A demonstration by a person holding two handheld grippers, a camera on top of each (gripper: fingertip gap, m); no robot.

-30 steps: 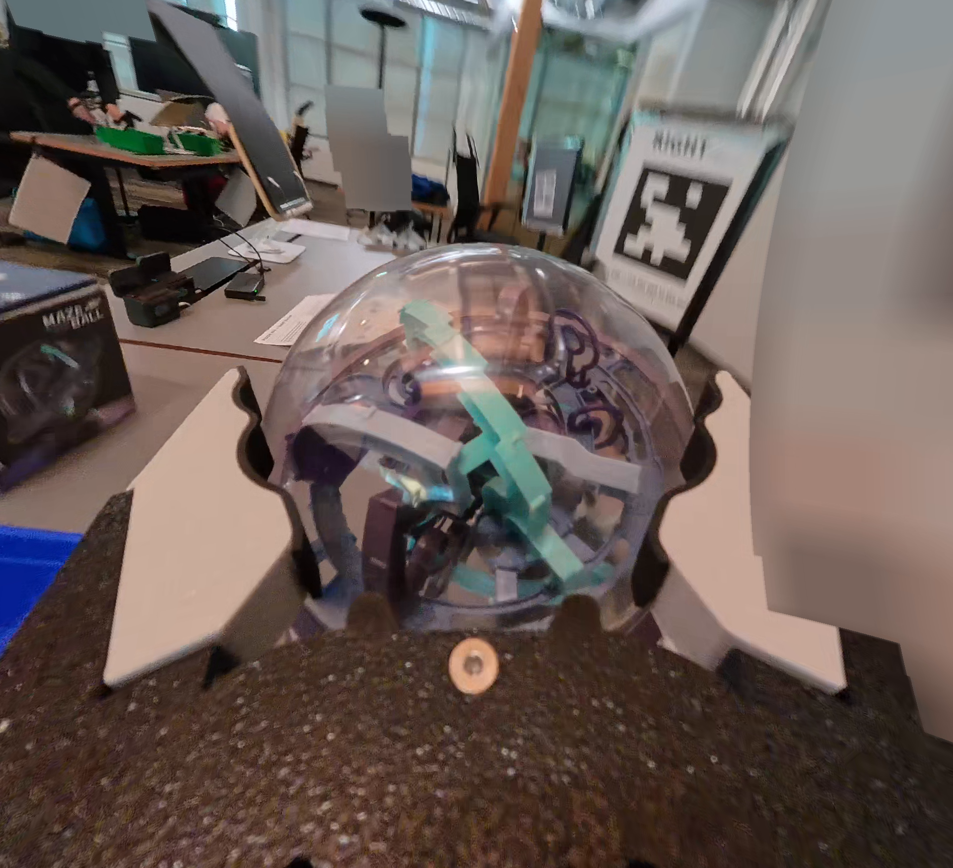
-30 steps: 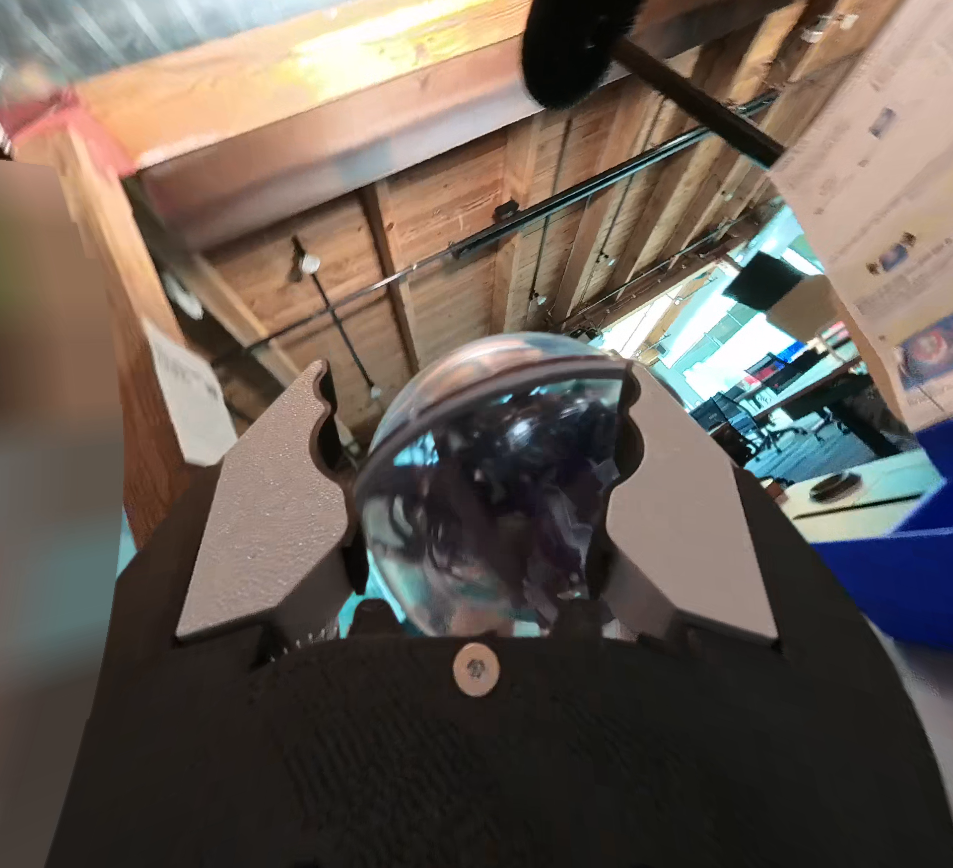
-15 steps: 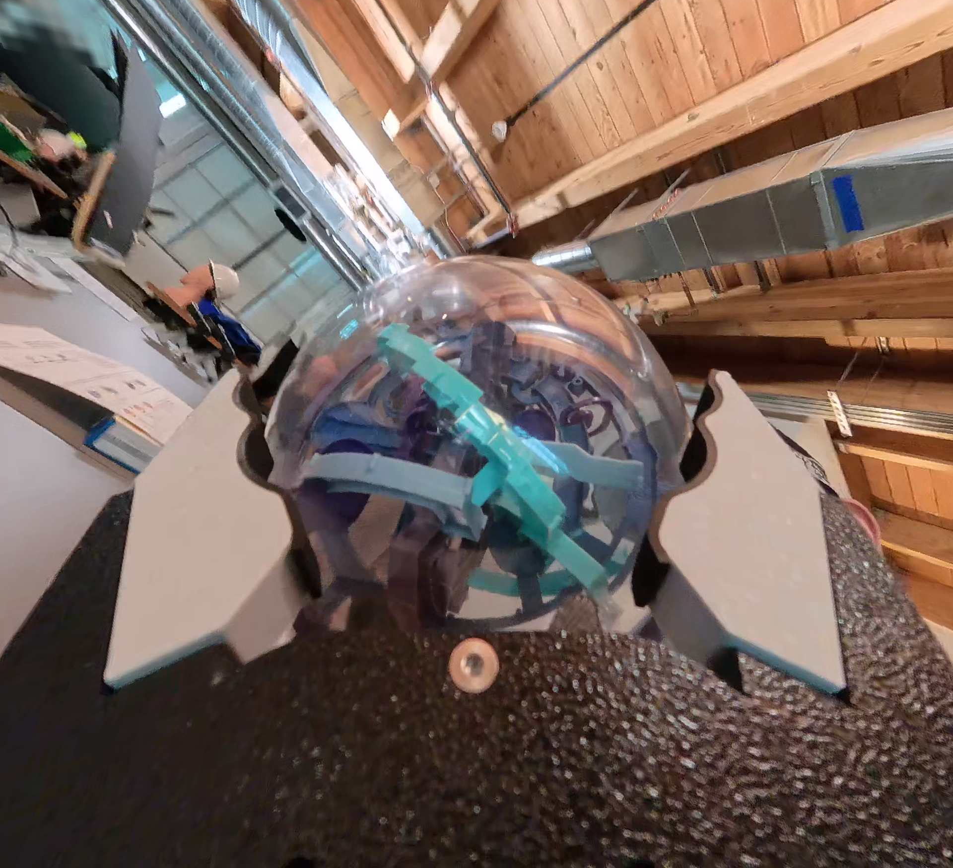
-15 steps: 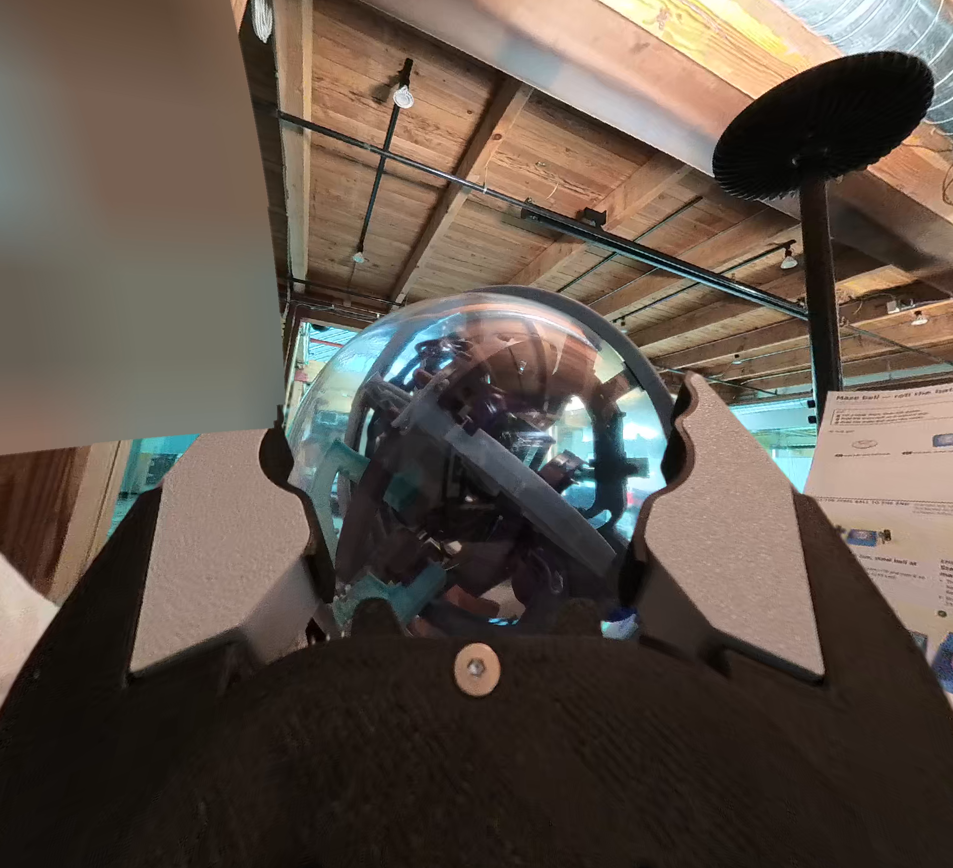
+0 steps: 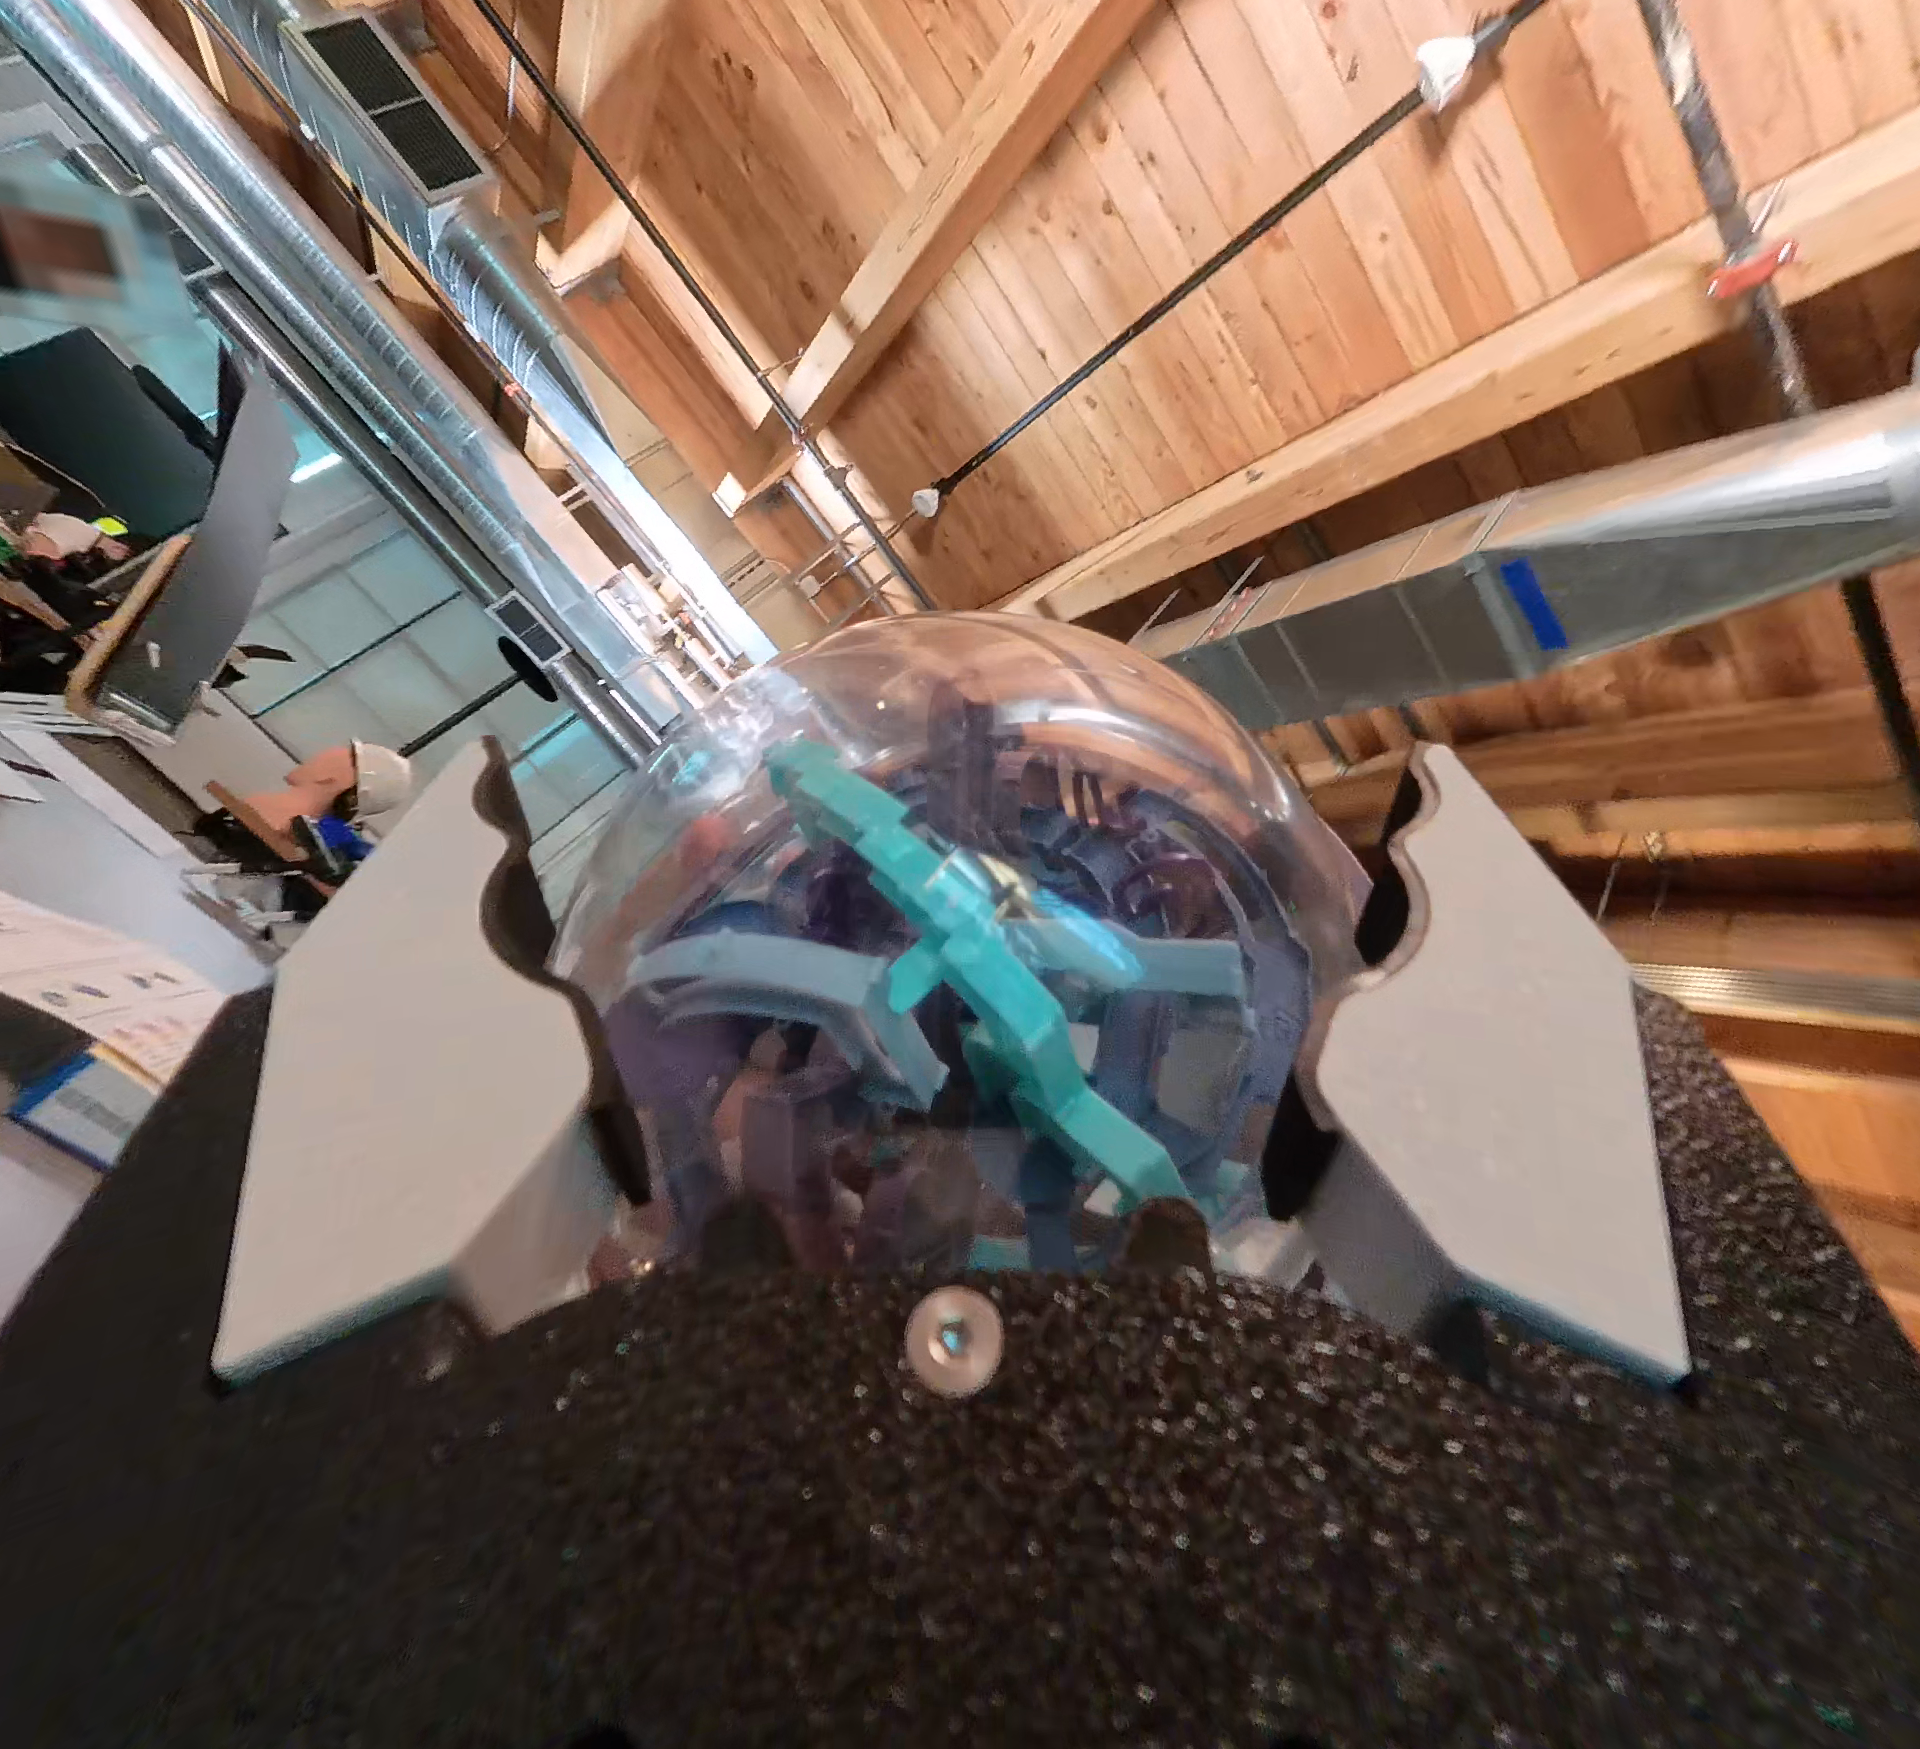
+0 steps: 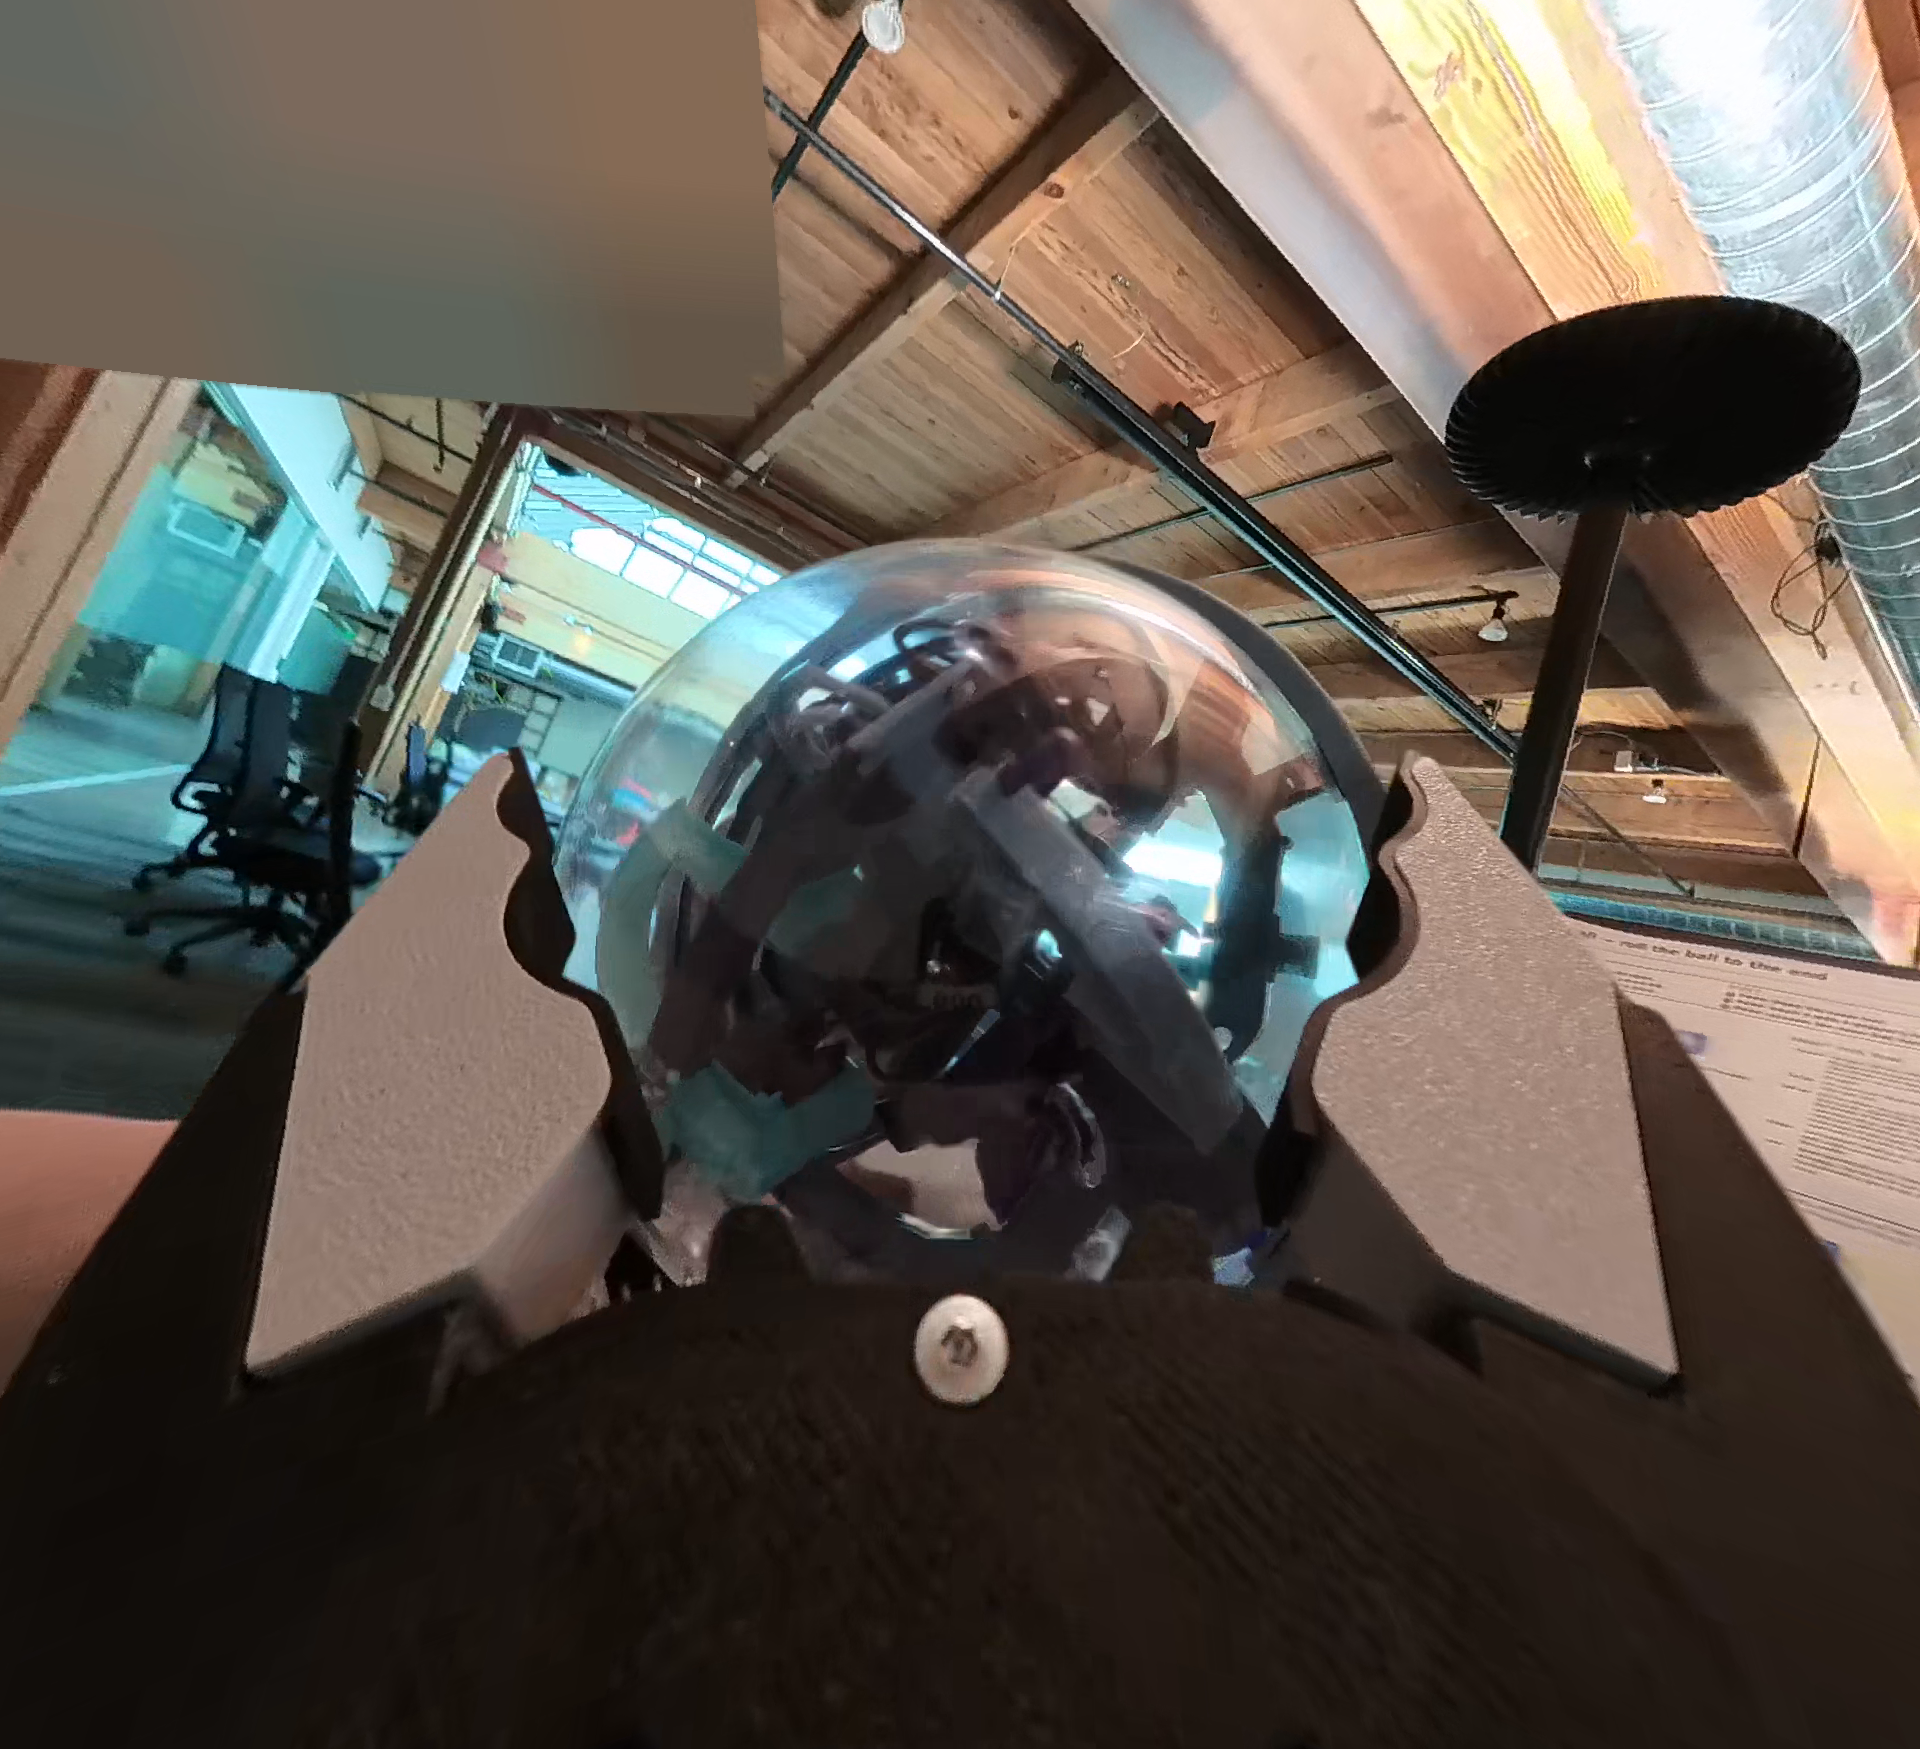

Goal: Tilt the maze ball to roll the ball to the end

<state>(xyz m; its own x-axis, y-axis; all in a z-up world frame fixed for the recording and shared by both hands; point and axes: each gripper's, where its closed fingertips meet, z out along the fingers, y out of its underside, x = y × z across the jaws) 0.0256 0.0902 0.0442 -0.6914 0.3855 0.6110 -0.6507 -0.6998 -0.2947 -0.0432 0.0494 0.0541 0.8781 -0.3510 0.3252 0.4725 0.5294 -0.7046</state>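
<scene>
Maze ball (image 5: pixel 935 930) sits at the centre of both wrist views, clamped between my two sets of tongs: the left tongs (image 5: pixel 940 972) pinch the clear shell on either side, and the right tongs (image 6: pixel 961 961) grasp it likewise. I hold it from two sides so I can tip it in any direction without it slipping. Both cameras look up at the wooden ceiling (image 5: pixel 1195 193), so the sphere is raised off the desk and tilted. The small ball inside is, I think, hidden among the teal track (image 5: pixel 997 972) and darker tracks; I cannot place it.
</scene>
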